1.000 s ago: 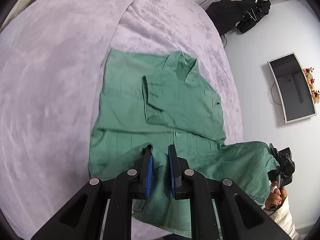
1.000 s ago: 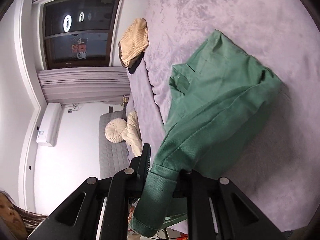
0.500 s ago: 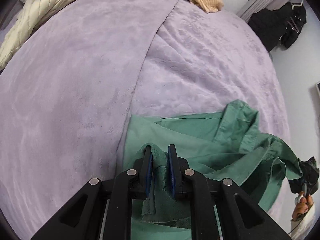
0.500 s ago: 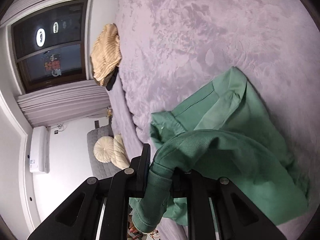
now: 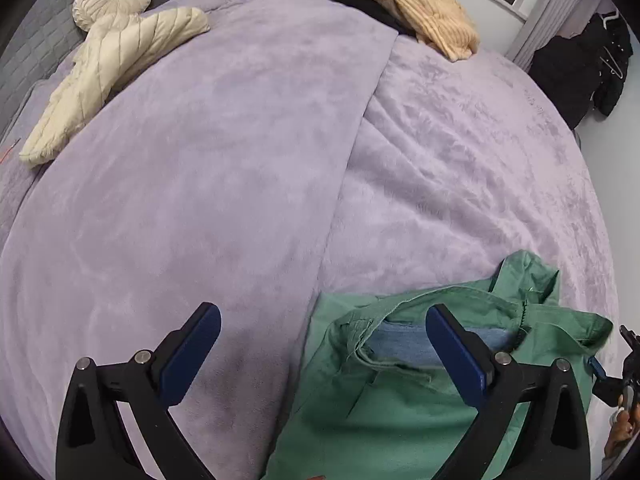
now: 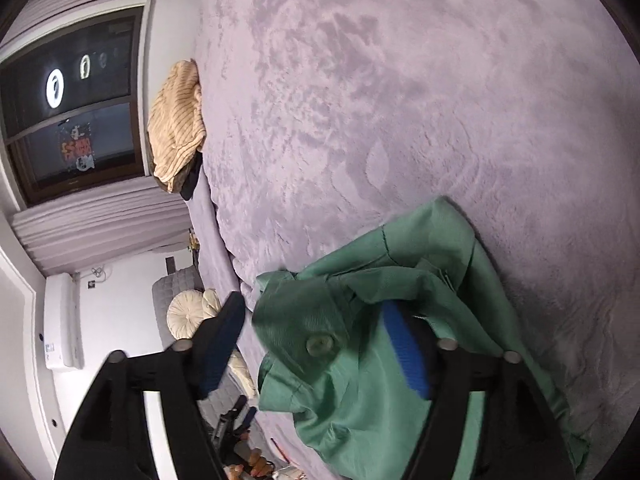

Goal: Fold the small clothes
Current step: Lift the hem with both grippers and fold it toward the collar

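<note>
Left wrist view: left gripper has just been opening, jaws now spread wide and released, nothing pinched; its left pad sits over bare purple bedspread, right pad over the green shirt. Shirt lies bunched and folded over on the bed at bottom right, a blue lining patch showing under a raised hem. Cream quilted jacket and round cushion at far left, tan knit sweater at far edge, dark clothes hanging at right. Part of the right gripper and a hand show at the right edge. Right wrist view: right gripper has also just been opening, jaws apart, let go; green shirt with a clear button lies loose between the pads, not pressed, draped at the bed's near edge. Tan sweater by the dark window, AC unit on the wall.
</note>
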Demonstrator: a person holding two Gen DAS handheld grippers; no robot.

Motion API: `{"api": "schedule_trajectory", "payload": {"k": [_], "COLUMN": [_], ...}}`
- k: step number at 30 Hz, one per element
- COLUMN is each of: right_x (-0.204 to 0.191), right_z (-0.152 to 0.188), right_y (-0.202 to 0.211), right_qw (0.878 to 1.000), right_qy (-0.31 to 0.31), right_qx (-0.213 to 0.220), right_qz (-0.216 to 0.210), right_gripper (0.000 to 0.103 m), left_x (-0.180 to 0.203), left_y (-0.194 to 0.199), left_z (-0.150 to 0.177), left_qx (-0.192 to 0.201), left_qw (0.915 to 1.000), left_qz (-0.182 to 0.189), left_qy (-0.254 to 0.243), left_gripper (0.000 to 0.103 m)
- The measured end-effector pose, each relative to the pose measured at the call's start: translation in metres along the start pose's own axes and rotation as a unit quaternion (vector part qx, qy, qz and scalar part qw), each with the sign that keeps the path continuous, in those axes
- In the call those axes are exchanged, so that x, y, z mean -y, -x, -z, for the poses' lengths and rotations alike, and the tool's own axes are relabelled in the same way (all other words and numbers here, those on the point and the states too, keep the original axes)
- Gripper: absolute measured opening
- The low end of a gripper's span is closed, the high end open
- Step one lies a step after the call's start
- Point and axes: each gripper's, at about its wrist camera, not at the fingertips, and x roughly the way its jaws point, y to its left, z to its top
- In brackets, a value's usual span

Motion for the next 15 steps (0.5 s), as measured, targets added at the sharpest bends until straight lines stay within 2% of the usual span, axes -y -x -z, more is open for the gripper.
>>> {"api": "schedule_trajectory", "payload": {"k": [2,4,6,11,14,15], "right_x": [-0.015,-0.028,-0.035,-0.045,-0.055,-0.055], "right_z": [0.001,0.004,0.011,0.024,0.020,0.018], "right_y": [0.011,0.017,0.016,-0.005,-0.031,-0.041], "right_qw": [0.999,0.992,0.980,0.949,0.928,0.922], "right_qy": [0.045,0.097,0.147,0.229,0.267,0.270], "right_qx": [-0.001,-0.004,-0.017,-0.040,-0.044,-0.049], "right_qz": [0.026,0.082,0.136,0.215,0.256,0.274], "right_gripper": [0.081,0.081,0.081,0.081,0.081,0.071], "left_x": [-0.003,-0.001,0.004,0.031,0.044,0.048], "left_y": [0.006,0.002,-0.008,-0.045,-0.059,-0.060], "left_z": [-0.001,0.006,0.018,0.054,0.058,0.055], "left_qx": [0.000,-0.017,-0.035,-0.079,-0.087,-0.084], "left_qw": [0.9999,0.9991,0.9970,0.9870,0.9869,0.9879], "left_qz": [-0.005,-0.013,-0.020,-0.028,-0.023,-0.024], "left_qy": [-0.013,-0.038,-0.066,-0.137,-0.133,-0.128], "left_gripper": [0.103,0.103,0.103,0.103,0.103,0.103]}}
